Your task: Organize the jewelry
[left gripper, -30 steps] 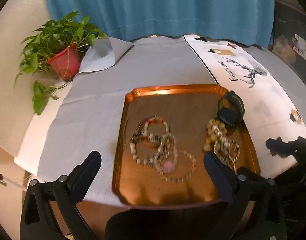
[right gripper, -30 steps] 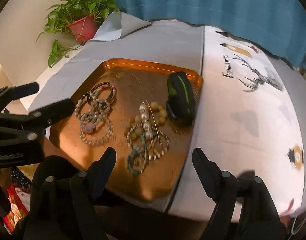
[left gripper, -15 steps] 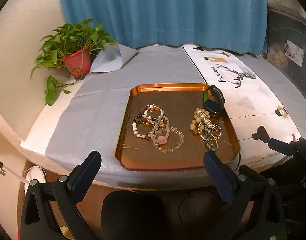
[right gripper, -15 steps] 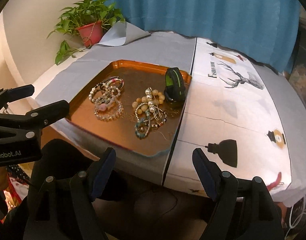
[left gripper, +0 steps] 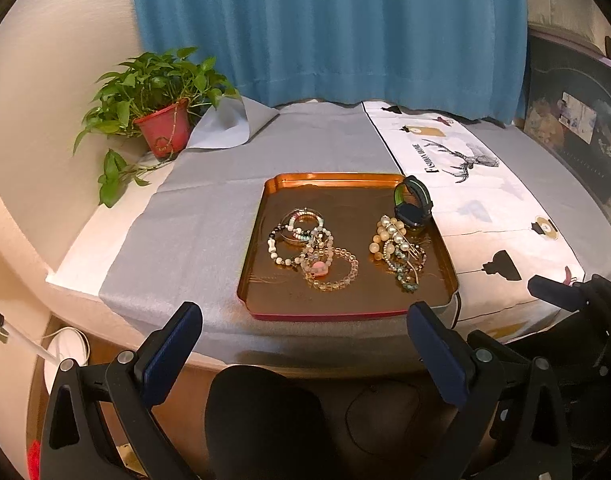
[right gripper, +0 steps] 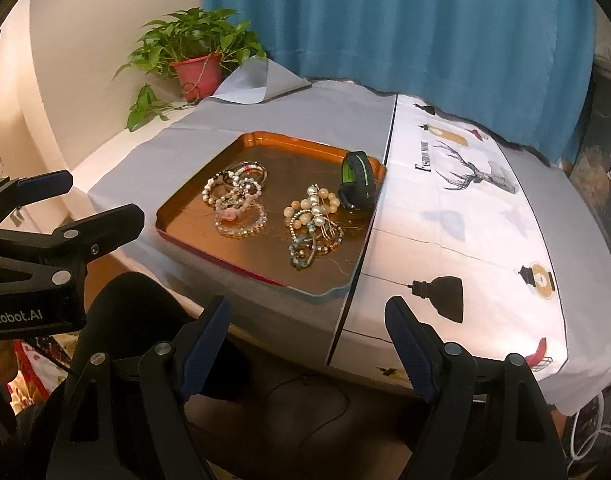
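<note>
An orange tray (left gripper: 265, 216) (right gripper: 185, 204) sits on the table near its front edge. In it lie a pile of bead bracelets (left gripper: 311, 246) (right gripper: 237, 200) at the left, a tangle of pearl and bead strands (left gripper: 397, 250) (right gripper: 311, 224) at the right, and a black and green watch band (left gripper: 412, 202) (right gripper: 357, 186) at the far right corner. My left gripper (left gripper: 303, 348) is open and empty, below the table's front edge. My right gripper (right gripper: 305, 340) is open and empty, also off the table's front edge.
A potted plant in a red pot (left gripper: 163, 126) (right gripper: 197, 70) stands at the back left. A grey cloth (left gripper: 193, 224) and a white printed cloth (left gripper: 477, 200) (right gripper: 465, 208) cover the table. A blue curtain (left gripper: 325, 28) hangs behind. A dark cabinet (left gripper: 577, 128) stands at the right.
Both grippers have pulled back and away from the tray, from just above it to below the table's front edge. Both stay open and empty. The jewelry has not moved.
</note>
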`<state>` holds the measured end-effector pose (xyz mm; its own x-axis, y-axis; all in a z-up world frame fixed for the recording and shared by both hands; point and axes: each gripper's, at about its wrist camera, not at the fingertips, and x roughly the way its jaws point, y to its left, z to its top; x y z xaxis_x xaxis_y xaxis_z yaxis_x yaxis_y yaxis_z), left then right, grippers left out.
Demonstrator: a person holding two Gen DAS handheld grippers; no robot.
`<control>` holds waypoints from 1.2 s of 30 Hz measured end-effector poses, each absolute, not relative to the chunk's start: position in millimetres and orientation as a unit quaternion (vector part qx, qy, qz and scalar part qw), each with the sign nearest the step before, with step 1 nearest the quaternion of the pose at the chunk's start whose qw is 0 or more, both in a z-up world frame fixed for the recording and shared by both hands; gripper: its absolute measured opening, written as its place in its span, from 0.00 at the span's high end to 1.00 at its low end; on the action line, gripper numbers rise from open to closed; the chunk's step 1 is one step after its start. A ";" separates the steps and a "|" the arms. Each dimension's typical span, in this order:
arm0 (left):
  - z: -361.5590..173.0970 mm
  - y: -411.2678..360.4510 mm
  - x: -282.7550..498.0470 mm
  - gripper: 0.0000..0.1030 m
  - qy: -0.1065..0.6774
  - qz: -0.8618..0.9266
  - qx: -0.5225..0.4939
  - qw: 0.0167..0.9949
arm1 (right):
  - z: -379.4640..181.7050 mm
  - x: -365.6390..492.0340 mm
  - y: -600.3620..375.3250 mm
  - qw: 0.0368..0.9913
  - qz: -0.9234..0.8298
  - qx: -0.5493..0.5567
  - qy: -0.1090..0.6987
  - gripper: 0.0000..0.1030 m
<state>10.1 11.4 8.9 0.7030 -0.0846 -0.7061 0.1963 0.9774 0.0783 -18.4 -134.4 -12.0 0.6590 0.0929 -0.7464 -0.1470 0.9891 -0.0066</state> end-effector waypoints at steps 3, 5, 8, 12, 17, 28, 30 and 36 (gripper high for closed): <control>9.7 12.2 8.3 0.01 0.376 -0.079 0.074 0.920 | -9.5 -21.4 -133.1 0.911 0.064 -0.036 0.405 0.22; 10.7 12.6 5.6 0.01 0.373 -0.079 0.074 0.922 | -8.2 -22.8 -133.0 0.912 0.062 -0.036 0.404 0.21; 11.7 12.3 3.4 0.01 0.372 -0.081 0.075 0.921 | -6.8 -23.6 -132.8 0.912 0.061 -0.036 0.403 0.21; 12.2 12.6 2.8 0.01 0.373 -0.082 0.072 0.921 | -6.6 -23.9 -132.8 0.912 0.062 -0.038 0.403 0.21; 10.7 12.1 2.4 0.01 0.374 -0.078 0.078 0.921 | -7.0 -23.7 -132.3 0.912 0.061 -0.036 0.404 0.21; 9.4 10.4 2.0 0.01 0.374 -0.076 0.082 0.921 | -7.2 -23.1 -132.4 0.912 0.062 -0.036 0.405 0.21; 8.0 11.5 1.8 0.01 0.376 -0.075 0.083 0.920 | -7.1 -23.4 -132.2 0.911 0.063 -0.037 0.405 0.21; 5.5 13.8 3.8 0.01 0.378 -0.075 0.085 0.919 | -7.4 -23.1 -134.2 0.911 0.063 -0.037 0.406 0.21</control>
